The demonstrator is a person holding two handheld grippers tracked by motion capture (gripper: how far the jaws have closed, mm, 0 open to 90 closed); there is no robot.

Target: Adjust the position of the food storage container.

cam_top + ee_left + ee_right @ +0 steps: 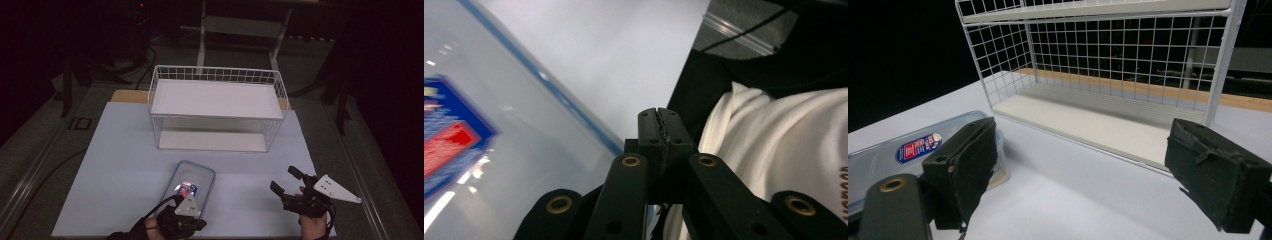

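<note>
Now left gripper (659, 131) jaws closed.

Table (120, 165) with container (192, 180), rack (216, 107)

The left hand-held gripper (181, 199) sits low at the near edge, its jaws pressed fully together with nothing between them. The right hand-held gripper (286, 181) points forward, jaws spread wide apart, gripped from below by the right hand (314, 224).
</note>
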